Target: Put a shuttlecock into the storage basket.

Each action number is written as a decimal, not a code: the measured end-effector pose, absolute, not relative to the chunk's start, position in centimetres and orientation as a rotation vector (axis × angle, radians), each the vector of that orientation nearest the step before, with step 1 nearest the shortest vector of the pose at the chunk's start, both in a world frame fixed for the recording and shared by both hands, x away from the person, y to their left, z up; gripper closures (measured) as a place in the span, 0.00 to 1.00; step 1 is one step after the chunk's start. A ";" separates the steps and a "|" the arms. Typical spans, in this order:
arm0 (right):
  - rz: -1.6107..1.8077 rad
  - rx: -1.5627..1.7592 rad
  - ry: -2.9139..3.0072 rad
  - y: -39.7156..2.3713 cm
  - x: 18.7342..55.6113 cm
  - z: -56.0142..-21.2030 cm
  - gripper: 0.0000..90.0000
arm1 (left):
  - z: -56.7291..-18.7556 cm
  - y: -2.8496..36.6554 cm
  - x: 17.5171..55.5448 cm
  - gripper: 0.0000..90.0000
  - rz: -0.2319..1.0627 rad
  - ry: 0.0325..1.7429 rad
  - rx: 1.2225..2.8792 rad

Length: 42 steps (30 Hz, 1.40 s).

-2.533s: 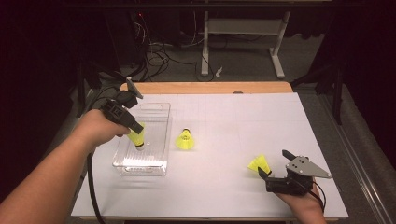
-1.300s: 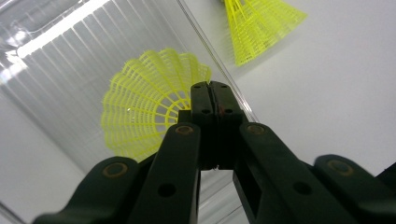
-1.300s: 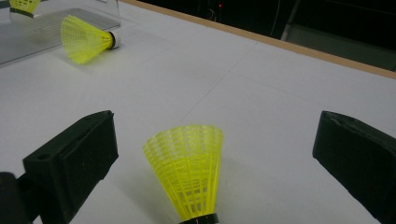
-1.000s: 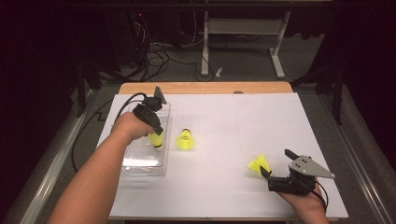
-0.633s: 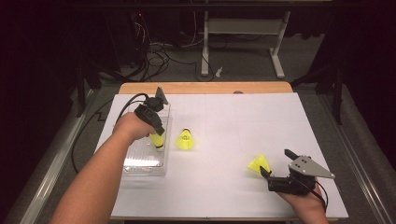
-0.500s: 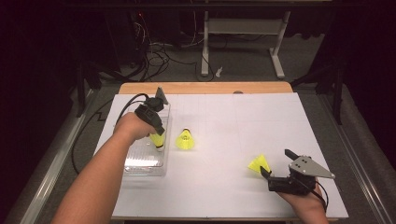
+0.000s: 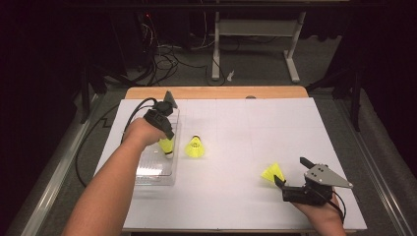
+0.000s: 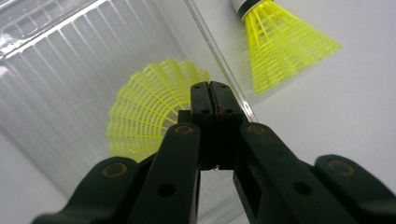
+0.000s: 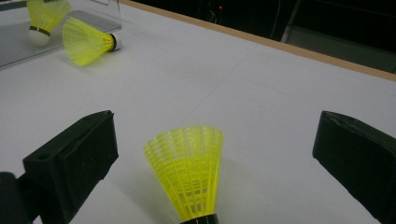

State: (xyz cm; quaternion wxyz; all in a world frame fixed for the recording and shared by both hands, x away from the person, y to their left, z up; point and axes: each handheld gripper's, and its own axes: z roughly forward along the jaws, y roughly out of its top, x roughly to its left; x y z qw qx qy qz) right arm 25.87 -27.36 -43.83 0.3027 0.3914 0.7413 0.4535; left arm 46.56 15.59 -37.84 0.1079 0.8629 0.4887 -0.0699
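Pinching a shuttlecock's [image 8: 144, 116] skirt, left gripper [image 8: 209, 93] hides its cork — right gripper [image 9: 215, 154] gaping.

Your left gripper [image 8: 209, 95] hides the middle of the held shuttlecock [image 8: 144, 114] in its own view: the closed jaws cover the skirt's centre, and you cannot see its cork there. From above, your hand [image 7: 142, 133] covers part of the clear tray [image 7: 156, 172], so you cannot tell how far the shuttlecock sits above the tray's floor. In the right gripper view, the shuttlecock between the jaws [image 9: 189, 170] is cut off at the bottom edge just below its dark band. The second shuttlecock beside the tray [image 8: 280, 42] loses its cork at the top edge.
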 end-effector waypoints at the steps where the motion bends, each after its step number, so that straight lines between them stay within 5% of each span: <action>1: 1.202 1.037 1.965 -27.4 25.9 -43.8 0.01 | -37.9 15.5 46.6 0.99 -0.228 1.439 2.527; 28: 1.186 1.038 1.978 -27.1 26.1 -44.1 0.01 | -39.6 15.8 48.6 0.94 -0.157 1.464 2.516; 42: 1.184 1.031 1.981 -27.1 26.1 -44.1 0.01 | -39.5 16.0 48.7 0.77 -0.129 1.498 2.522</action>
